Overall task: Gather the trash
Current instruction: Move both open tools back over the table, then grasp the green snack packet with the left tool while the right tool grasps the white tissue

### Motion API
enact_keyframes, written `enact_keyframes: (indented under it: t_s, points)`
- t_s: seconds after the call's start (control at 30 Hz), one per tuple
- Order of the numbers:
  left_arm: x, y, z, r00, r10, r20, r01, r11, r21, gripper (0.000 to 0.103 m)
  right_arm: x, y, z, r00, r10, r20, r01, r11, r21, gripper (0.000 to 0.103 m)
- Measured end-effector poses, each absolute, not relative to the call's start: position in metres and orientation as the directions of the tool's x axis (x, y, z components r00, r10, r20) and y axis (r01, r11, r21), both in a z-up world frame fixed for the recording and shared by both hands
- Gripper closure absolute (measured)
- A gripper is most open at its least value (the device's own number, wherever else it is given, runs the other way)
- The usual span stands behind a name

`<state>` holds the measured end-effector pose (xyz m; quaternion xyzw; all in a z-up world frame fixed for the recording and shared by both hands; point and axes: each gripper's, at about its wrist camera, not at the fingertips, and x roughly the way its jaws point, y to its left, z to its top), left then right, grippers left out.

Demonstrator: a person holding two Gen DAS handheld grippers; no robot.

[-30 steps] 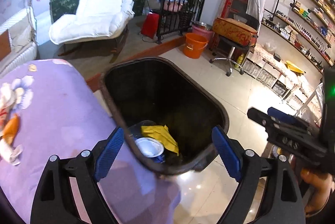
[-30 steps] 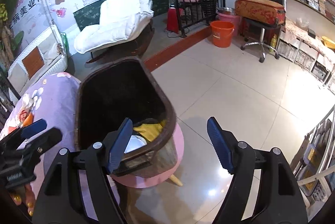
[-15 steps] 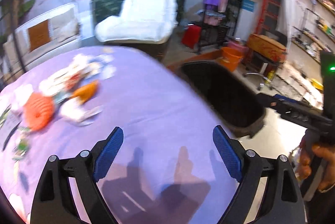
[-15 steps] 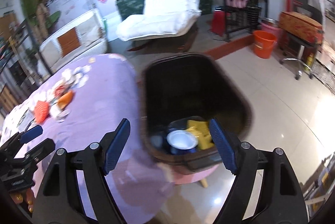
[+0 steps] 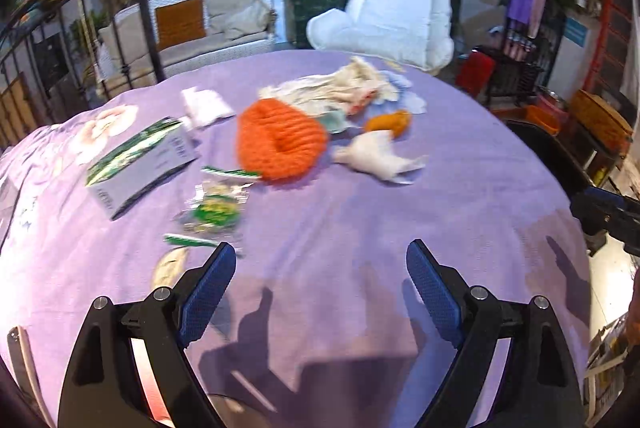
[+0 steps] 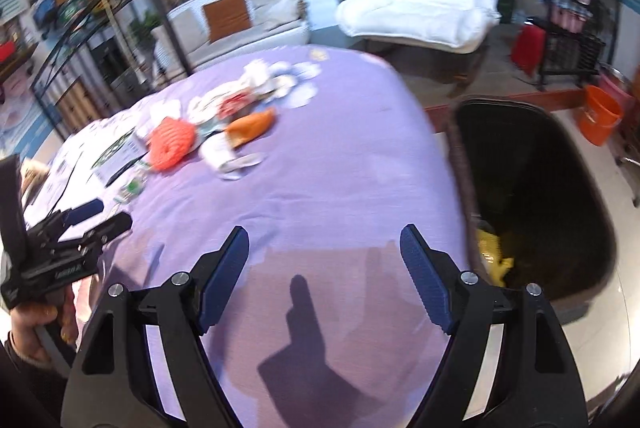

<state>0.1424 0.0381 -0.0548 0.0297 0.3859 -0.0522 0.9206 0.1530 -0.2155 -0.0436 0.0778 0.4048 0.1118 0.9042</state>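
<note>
Trash lies scattered on the purple tablecloth (image 5: pixel 440 187): an orange net (image 5: pixel 280 141), a crumpled white tissue (image 5: pixel 378 155), an orange peel (image 5: pixel 388 121), a pile of white wrappers (image 5: pixel 344 87), a green-and-white box (image 5: pixel 140 163) and a clear snack wrapper (image 5: pixel 214 207). My left gripper (image 5: pixel 320 288) hovers open and empty over the near cloth. My right gripper (image 6: pixel 324 276) is open and empty too, above the cloth (image 6: pixel 340 167) beside the black trash bin (image 6: pixel 532 195), which holds a yellow wrapper (image 6: pixel 494 256). The orange net (image 6: pixel 172 143) lies far left of it.
The table's right edge drops to a tiled floor where the bin stands. An orange bucket (image 6: pixel 600 115), a white lounge chair (image 5: pixel 384 19), a sofa and metal racks stand beyond the table. The left gripper's body (image 6: pixel 52 252), held by a hand, appears in the right wrist view.
Both grippers have swung left, away from the bin and over the table. The trash pile has come into full view. Both stayed open and empty.
</note>
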Motion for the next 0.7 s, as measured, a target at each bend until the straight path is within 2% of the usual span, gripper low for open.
enact_keyframes:
  t_s: [0.27, 0.57, 0.63, 0.7]
  points:
    - [0.166, 0.088, -0.065, 0.651, -0.032, -0.758, 0.059, 0.998, 0.009, 0.017, 0.163, -0.175, -0.038, 0.618, 0.306, -0.724, -0.221, 0.952, 0.213, 0.025]
    - [0.210, 0.104, -0.079, 0.588, -0.076, -0.805, 0.087, 0.996, -0.031, 0.017, 0.174, -0.157, -0.039, 0.599, 0.307, -0.740, -0.244, 0.950, 0.197, 0.025]
    - [0.216, 0.103, -0.084, 0.576, -0.064, -0.815, 0.090, 0.996, -0.014, 0.022, 0.178, -0.155, -0.040, 0.584, 0.320, -0.746, -0.251, 0.945, 0.209, 0.025]
    - [0.220, 0.104, -0.087, 0.572, -0.053, -0.819, 0.083, 0.996, -0.006, 0.034, 0.182, -0.151, -0.040, 0.570, 0.333, -0.751, -0.266, 0.940, 0.215, 0.025]
